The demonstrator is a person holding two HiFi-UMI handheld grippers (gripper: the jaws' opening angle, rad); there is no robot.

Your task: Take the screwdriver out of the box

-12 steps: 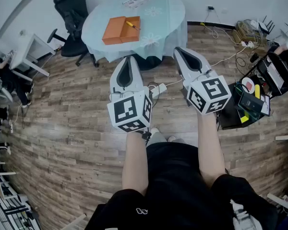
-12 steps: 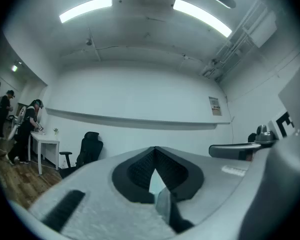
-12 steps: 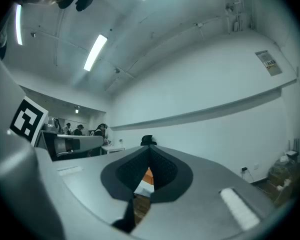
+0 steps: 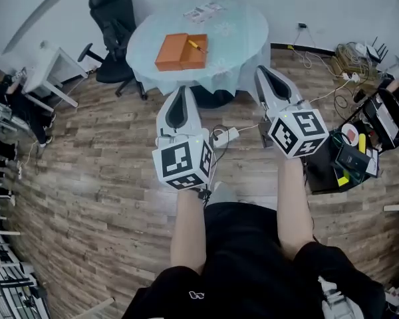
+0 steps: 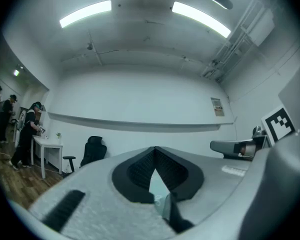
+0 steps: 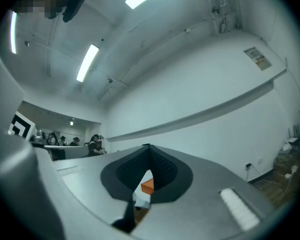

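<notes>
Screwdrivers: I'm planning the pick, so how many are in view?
1. The screwdriver, yellow-handled, lies on the right part of the orange box on the round table. More could be hidden in the clutter on the floor at right.

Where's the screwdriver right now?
Head view, top centre: the screwdriver lies on the right side of the orange box, which sits on the round table.

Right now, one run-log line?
screwdriver: in orange box on table | left gripper: shut, empty | right gripper: shut, empty | both short of table
</notes>
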